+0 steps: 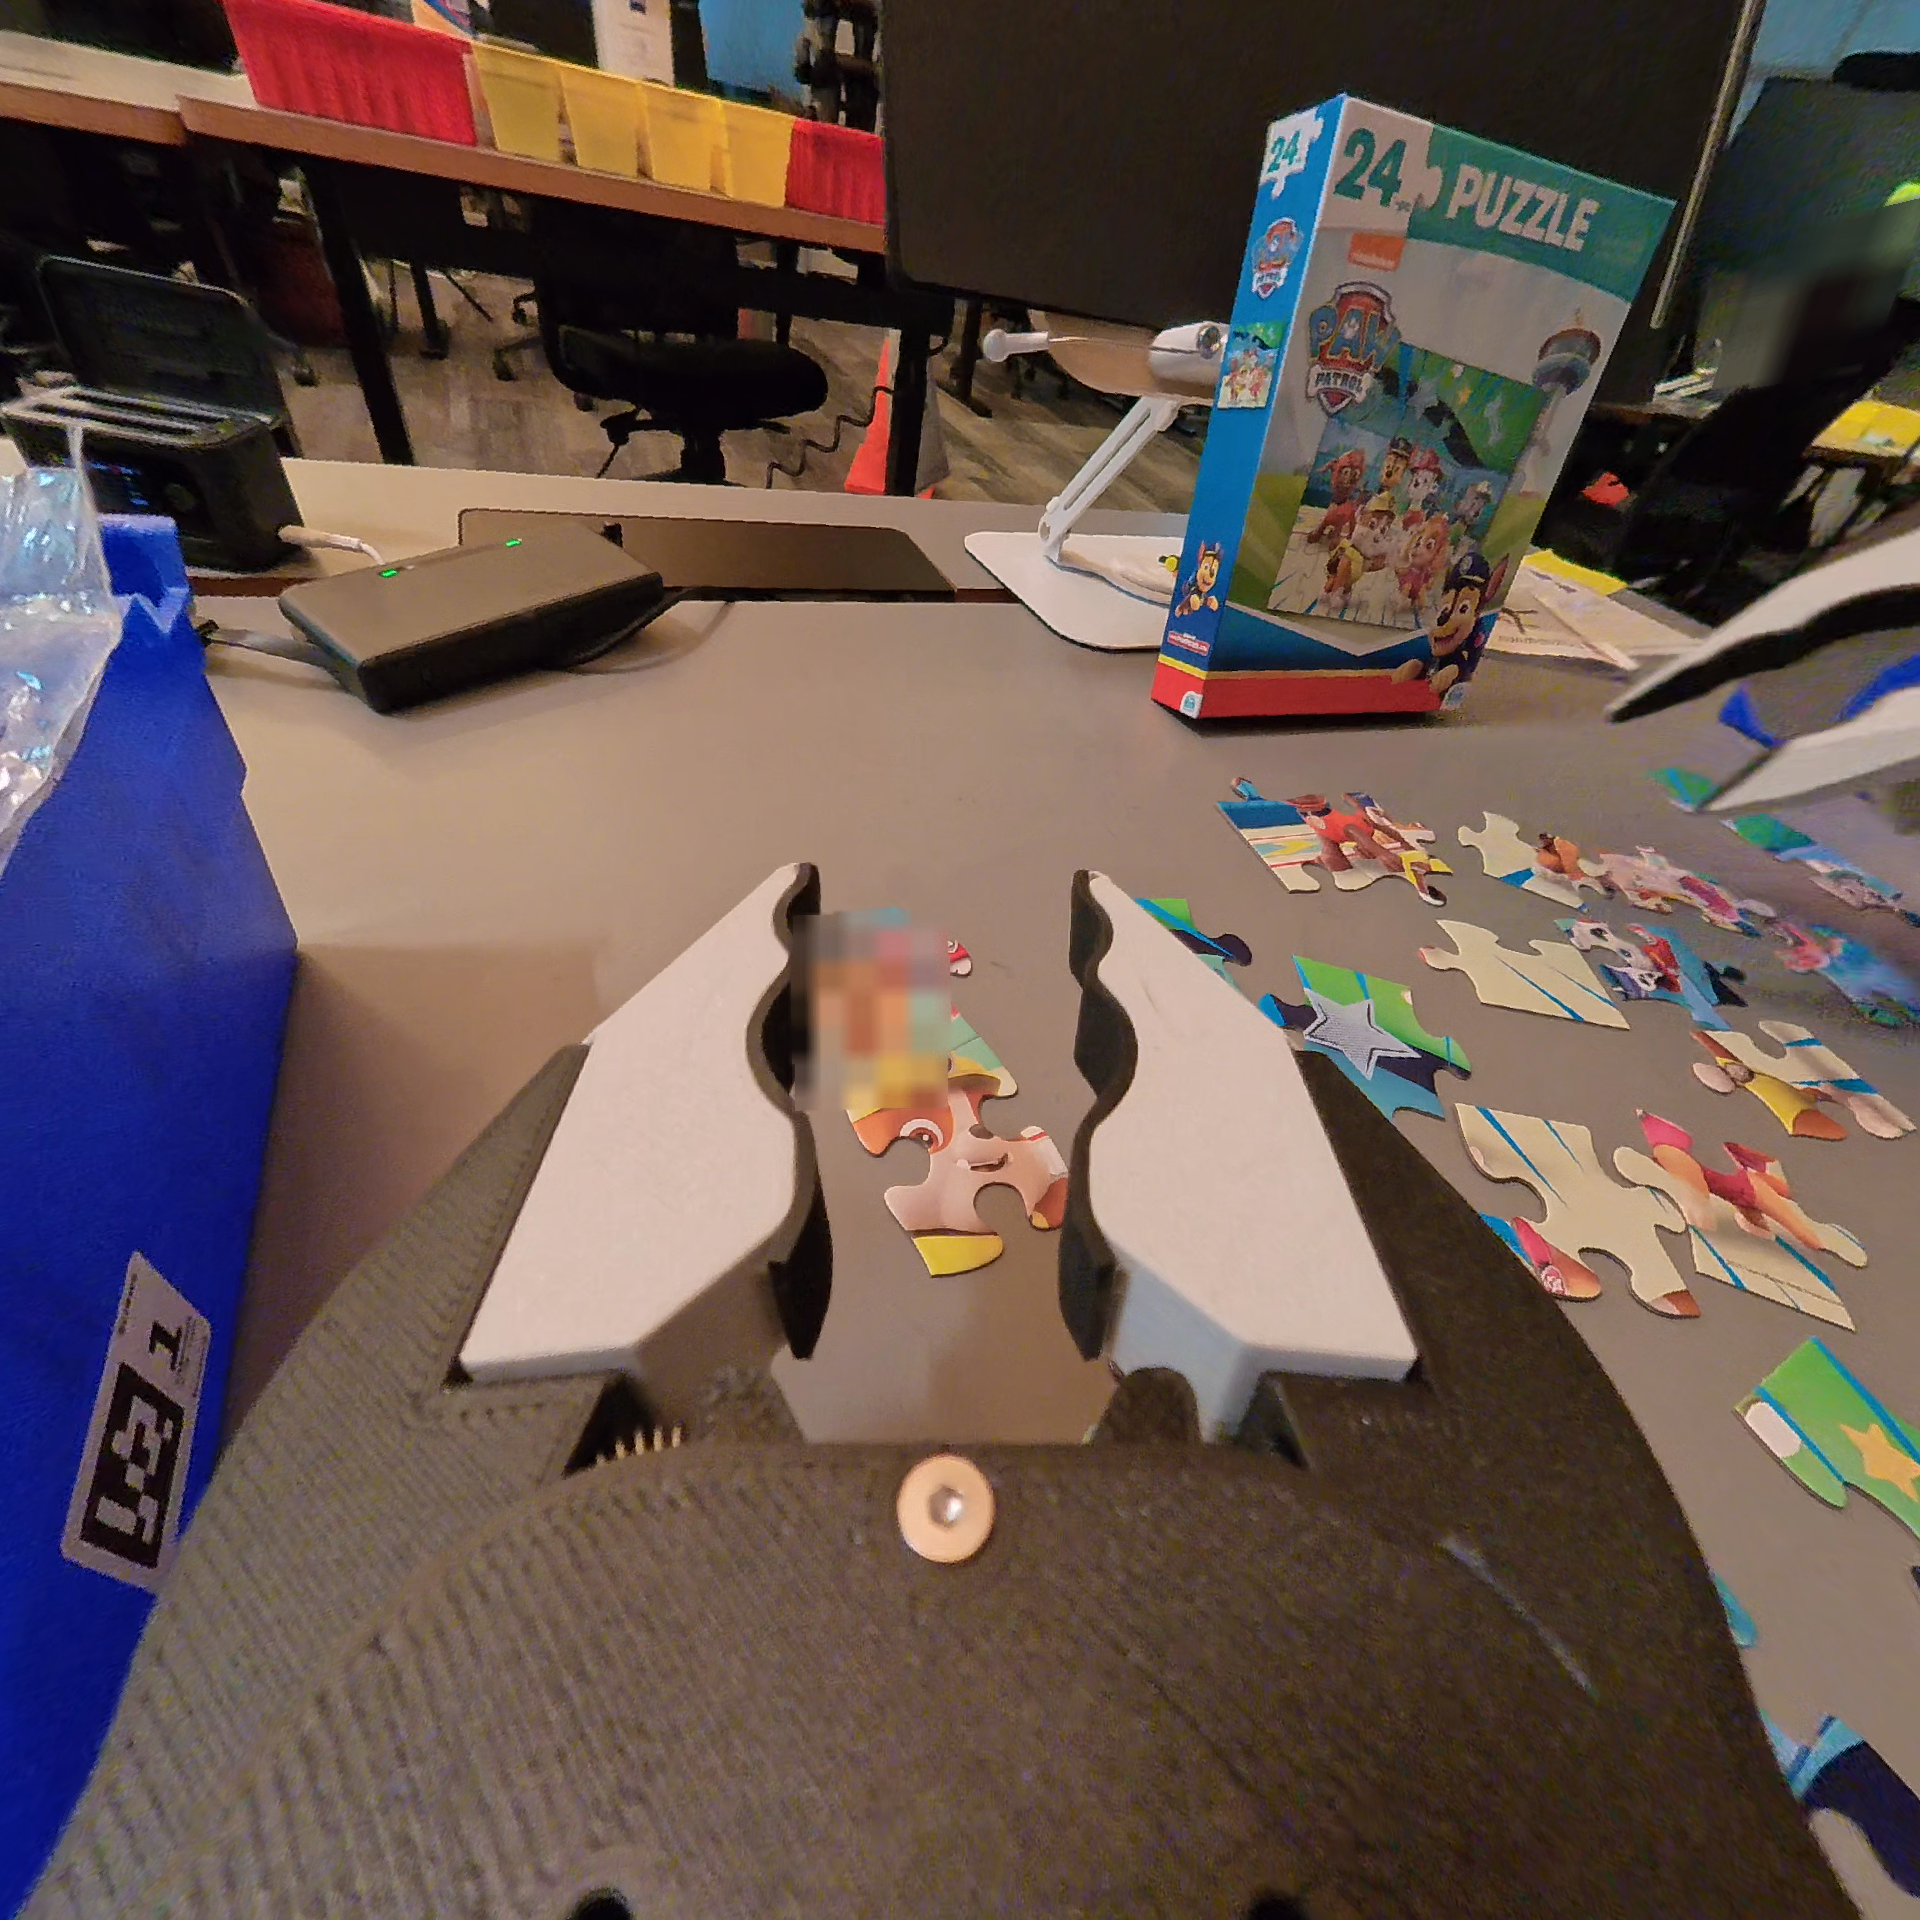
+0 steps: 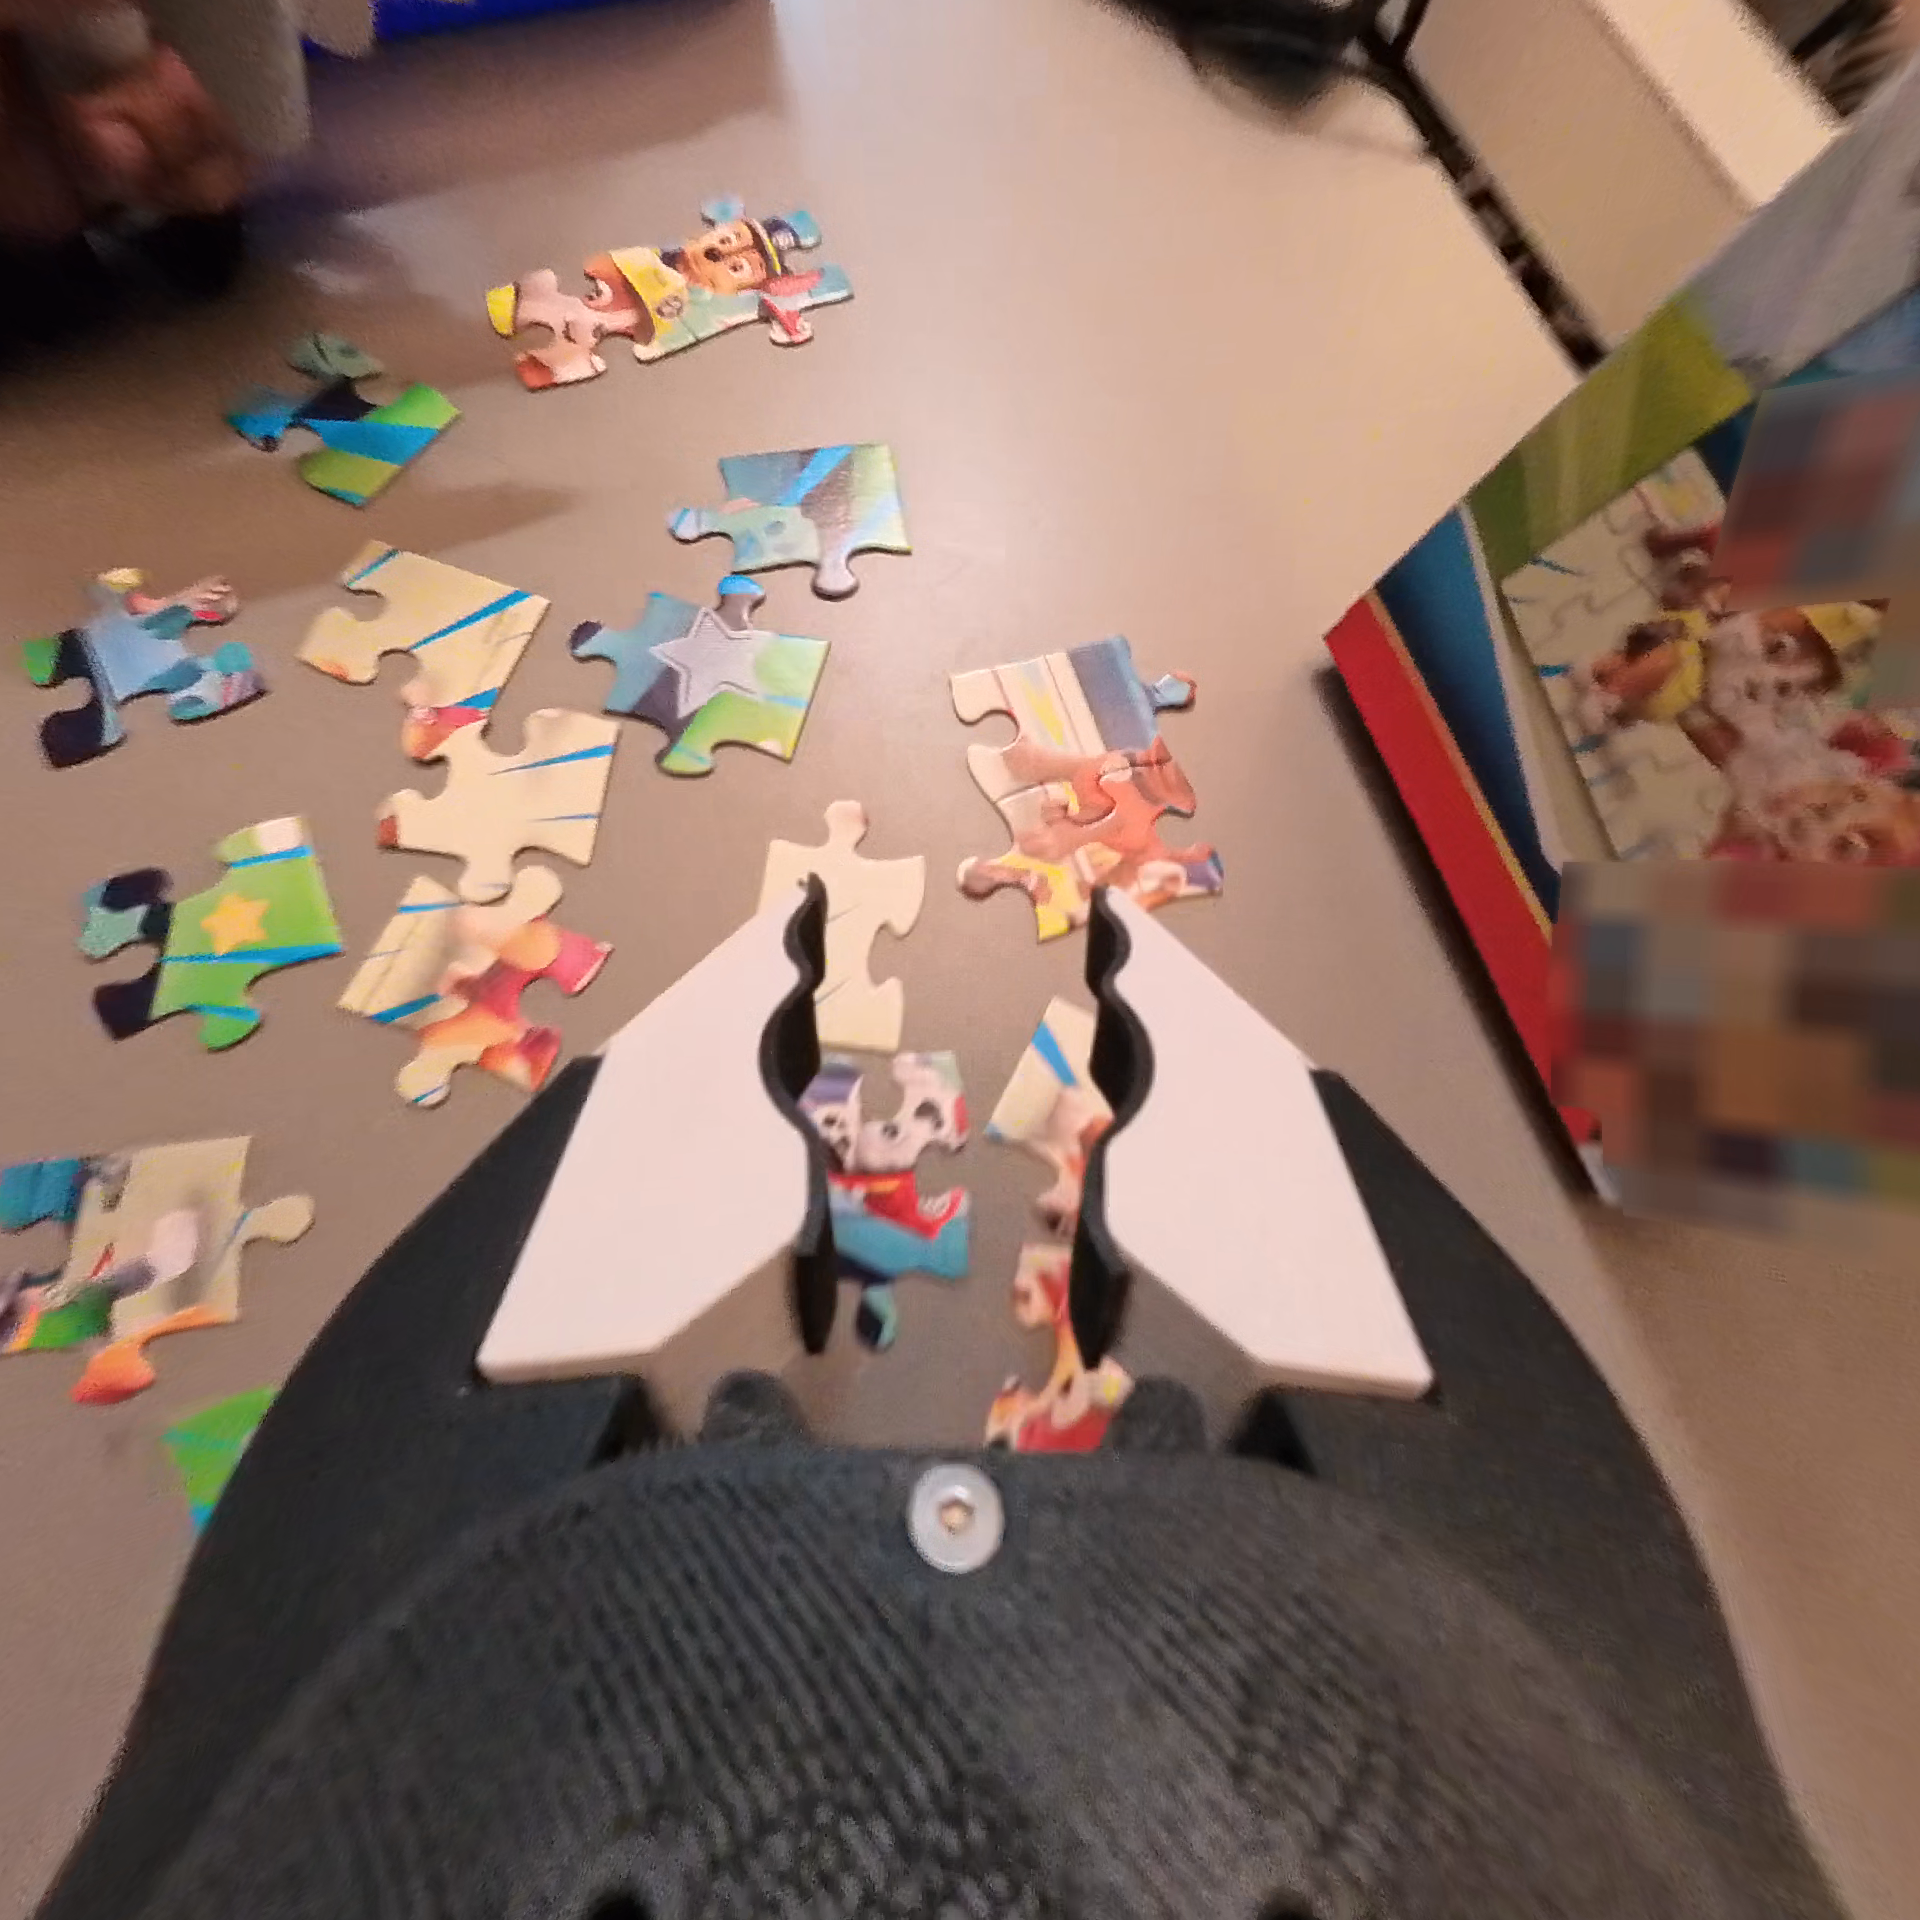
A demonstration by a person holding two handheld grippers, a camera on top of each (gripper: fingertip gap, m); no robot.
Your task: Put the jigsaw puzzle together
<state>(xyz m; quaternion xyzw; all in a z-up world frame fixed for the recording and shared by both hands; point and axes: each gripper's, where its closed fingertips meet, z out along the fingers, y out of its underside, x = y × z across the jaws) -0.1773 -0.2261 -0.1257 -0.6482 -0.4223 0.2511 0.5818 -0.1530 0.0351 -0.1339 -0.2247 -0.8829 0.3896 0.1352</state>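
Loose cardboard jigsaw pieces with cartoon prints lie scattered flat over the grey table top, and an upright blue-and-teal cardboard puzzle box stands at the far side, just beyond them. A blue fabric-like block rises close beside the left gripper, with a flat black device showing green lights farther back. The left gripper's fingers stand wide apart and grip nothing, hovering over a joined cluster of pieces. The right gripper is equally spread and bare, above a cream-coloured piece and a dalmatian-print piece. Only the left wrist view shows the shelf of red and yellow bins; the right wrist view alone shows a blurred hand at its far corner.
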